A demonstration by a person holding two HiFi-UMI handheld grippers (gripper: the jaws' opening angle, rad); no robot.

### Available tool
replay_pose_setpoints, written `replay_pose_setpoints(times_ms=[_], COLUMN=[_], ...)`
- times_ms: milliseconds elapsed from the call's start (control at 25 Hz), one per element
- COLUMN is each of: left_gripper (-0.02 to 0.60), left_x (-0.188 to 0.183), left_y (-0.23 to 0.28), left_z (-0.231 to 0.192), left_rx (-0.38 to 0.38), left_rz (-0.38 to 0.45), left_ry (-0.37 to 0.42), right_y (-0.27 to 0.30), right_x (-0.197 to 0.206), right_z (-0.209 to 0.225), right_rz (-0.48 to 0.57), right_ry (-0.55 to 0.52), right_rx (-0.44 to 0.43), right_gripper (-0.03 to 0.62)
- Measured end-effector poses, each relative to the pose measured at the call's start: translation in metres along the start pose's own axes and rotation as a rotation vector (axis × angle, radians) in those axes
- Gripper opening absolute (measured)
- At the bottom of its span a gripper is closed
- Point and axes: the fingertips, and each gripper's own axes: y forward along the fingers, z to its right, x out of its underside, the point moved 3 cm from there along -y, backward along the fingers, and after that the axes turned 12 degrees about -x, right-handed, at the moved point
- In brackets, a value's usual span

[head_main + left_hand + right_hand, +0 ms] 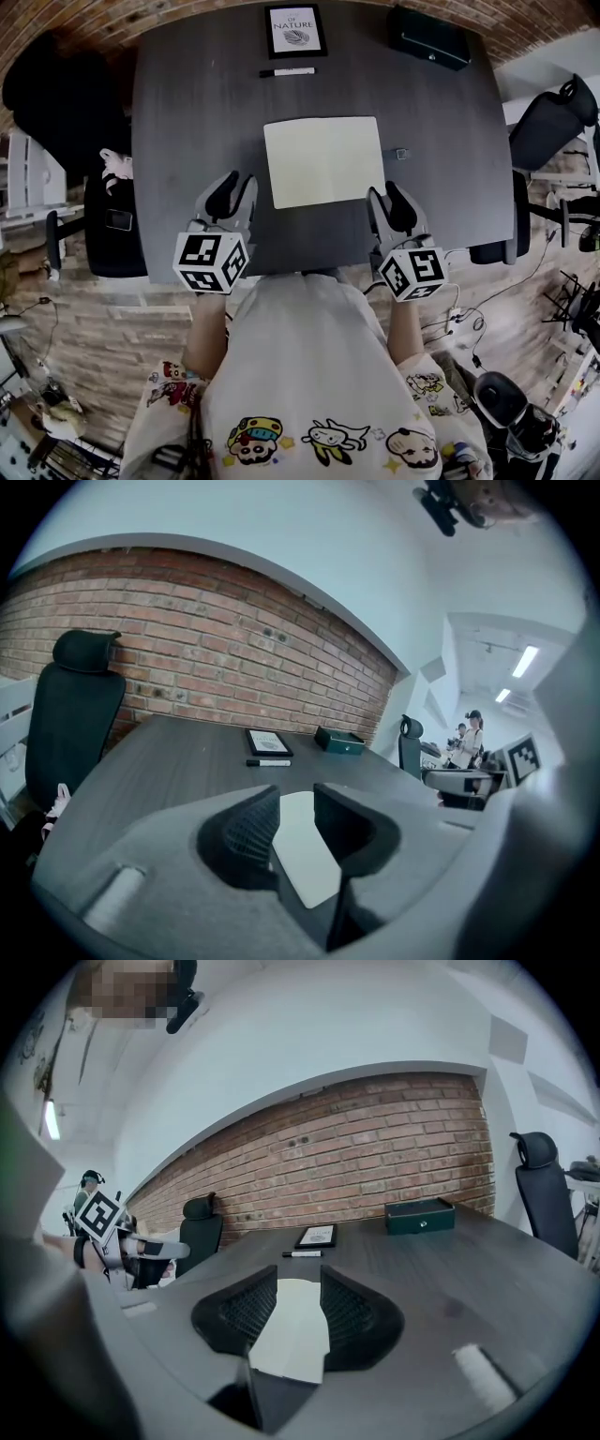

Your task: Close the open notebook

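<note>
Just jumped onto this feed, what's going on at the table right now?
A person is at the near edge of the dark table with a tool in each hand. The left tool and right tool are both open and empty, one off each near corner of the pale notebook, and neither touches it. The notebook lies flat mid-table. A marker, a framed print and a dark box sit at the far side.

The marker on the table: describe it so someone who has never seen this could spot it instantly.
Start at the dark grey table, far half. Between the pale notebook and the black-framed Nature card lies the marker: the only thin stick there, white with a black end.
</note>
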Motion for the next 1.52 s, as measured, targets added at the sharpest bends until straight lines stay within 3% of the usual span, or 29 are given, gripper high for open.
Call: replay_pose_setpoints(times_ms=[320, 840, 1240, 1520], left_gripper=[0.106, 0.106, 0.123, 0.123], left_x=[0.040, 0.105, 0.130, 0.140], left_y=[0.031, 0.067, 0.084, 0.088], left_z=[0.003, 0.003, 0.002, 0.000], left_rx=[0.078, 0.107, 0.086, 0.089], left_rz=[-0.146, -0.357, -0.458, -0.510], left_ry=[-0.135, -0.352, -0.429, -0.571], right_y=[0.018, 0.030, 0.036, 0.035], right_x=[0.029, 0.085, 0.118, 0.122], right_z=[0.000, 0.010, 0.007, 0.007], right_rz=[-0.026, -0.074, -0.085, -0.067], right_ry=[0.132, 0.405, 0.608, 0.652], right_rx=[-0.042, -0.061, -0.114, -0.120], right_gripper=[0.141, 0.143, 0.153, 0.153])
